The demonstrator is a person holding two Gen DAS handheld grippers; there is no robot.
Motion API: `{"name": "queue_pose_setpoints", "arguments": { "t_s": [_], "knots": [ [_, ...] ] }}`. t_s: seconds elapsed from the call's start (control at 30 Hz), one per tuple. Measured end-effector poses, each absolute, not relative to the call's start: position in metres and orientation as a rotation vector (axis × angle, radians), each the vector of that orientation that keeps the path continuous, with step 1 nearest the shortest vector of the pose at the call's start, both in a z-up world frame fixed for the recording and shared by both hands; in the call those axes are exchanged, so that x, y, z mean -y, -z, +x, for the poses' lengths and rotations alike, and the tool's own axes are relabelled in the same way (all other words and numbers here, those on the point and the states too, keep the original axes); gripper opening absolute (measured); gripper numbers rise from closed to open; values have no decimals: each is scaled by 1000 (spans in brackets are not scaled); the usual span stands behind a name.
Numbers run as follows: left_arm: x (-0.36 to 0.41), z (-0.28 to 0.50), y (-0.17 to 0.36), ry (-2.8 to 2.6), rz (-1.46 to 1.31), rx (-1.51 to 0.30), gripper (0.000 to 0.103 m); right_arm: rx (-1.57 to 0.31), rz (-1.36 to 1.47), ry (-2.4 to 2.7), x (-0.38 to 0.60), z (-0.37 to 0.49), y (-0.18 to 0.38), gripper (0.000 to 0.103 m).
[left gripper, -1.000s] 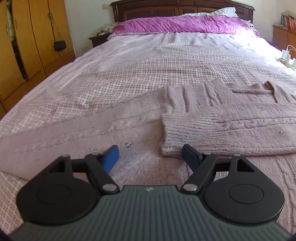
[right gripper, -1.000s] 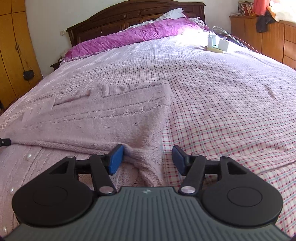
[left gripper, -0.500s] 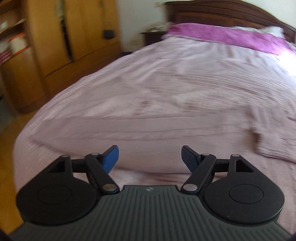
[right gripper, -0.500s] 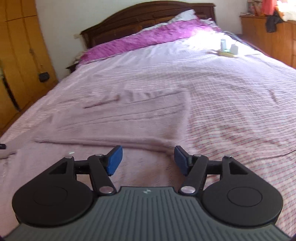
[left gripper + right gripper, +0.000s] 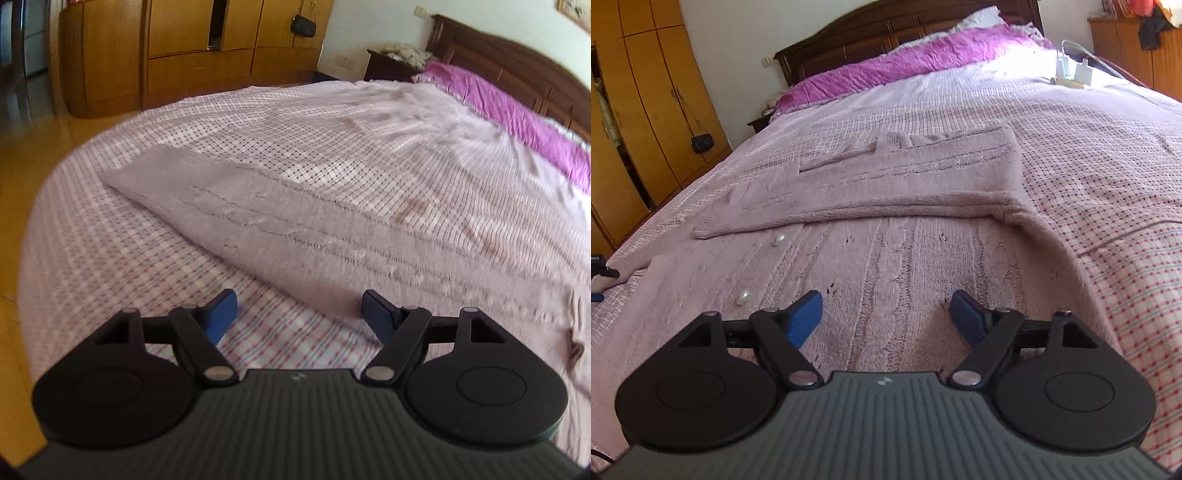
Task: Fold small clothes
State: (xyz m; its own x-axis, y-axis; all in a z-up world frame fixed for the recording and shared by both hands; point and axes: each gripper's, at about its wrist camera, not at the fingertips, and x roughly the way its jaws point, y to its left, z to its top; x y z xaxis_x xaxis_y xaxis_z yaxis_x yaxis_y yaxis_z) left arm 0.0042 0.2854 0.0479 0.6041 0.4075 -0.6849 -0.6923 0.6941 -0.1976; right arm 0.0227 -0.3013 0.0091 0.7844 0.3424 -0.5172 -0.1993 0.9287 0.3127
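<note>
A pale pink cable-knit cardigan (image 5: pixel 886 236) with pearl buttons (image 5: pixel 778 240) lies flat on the checked bedspread. Its right sleeve (image 5: pixel 905 184) is folded across the chest. In the left wrist view the other sleeve (image 5: pixel 258 218) stretches out to the left over the bedspread. My left gripper (image 5: pixel 298 314) hovers open just before that sleeve's lower edge, nothing between its blue pads. My right gripper (image 5: pixel 886 314) is open above the cardigan's lower front, empty. The left gripper's tip (image 5: pixel 598 269) peeks in at the far left of the right wrist view.
The bed (image 5: pixel 332 129) fills both views, with a magenta quilt (image 5: pixel 905 66) at the wooden headboard. White chargers on a strip (image 5: pixel 1071 72) lie at the bed's far right. Wooden wardrobes (image 5: pixel 184 48) and floor (image 5: pixel 22 122) lie beyond the bed's left edge.
My left gripper has swung left from the folded sleeve's cuff to the outstretched left sleeve. The right gripper has moved left, off the cardigan's side edge and over its front.
</note>
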Motion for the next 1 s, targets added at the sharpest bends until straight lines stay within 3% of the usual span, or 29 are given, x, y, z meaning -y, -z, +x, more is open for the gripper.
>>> {"name": "queue_pose_setpoints", "arguments": {
  "t_s": [0.03,0.1,0.2,0.23,0.27,0.3,0.33,0.37,0.4,1.0],
  "knots": [
    [-288,7,-46,-650,-472,-647,87,-589,257,-301,302,22,-5,89],
    [-292,15,-39,-629,-445,-648,90,-571,266,-302,302,20,-2,90],
    [-293,24,-36,-650,-399,-621,89,-557,260,-295,300,18,1,90],
    [-292,26,-36,-656,-384,-608,85,-553,256,-293,300,18,1,90],
    [-291,27,-36,-666,-368,-595,75,-549,253,-292,300,18,1,90],
    [-289,27,-38,-674,-352,-583,51,-545,252,-292,300,18,2,90],
    [-287,26,-40,-683,-337,-574,40,-542,257,-292,301,18,2,91],
    [-285,25,-43,-688,-328,-560,18,-540,267,-293,302,18,2,91],
    [-284,21,-45,-665,-336,-540,11,-538,280,-295,304,18,2,91],
    [-222,4,-114,-400,-392,-301,10,-531,325,-299,309,19,0,91]
  ]
}}
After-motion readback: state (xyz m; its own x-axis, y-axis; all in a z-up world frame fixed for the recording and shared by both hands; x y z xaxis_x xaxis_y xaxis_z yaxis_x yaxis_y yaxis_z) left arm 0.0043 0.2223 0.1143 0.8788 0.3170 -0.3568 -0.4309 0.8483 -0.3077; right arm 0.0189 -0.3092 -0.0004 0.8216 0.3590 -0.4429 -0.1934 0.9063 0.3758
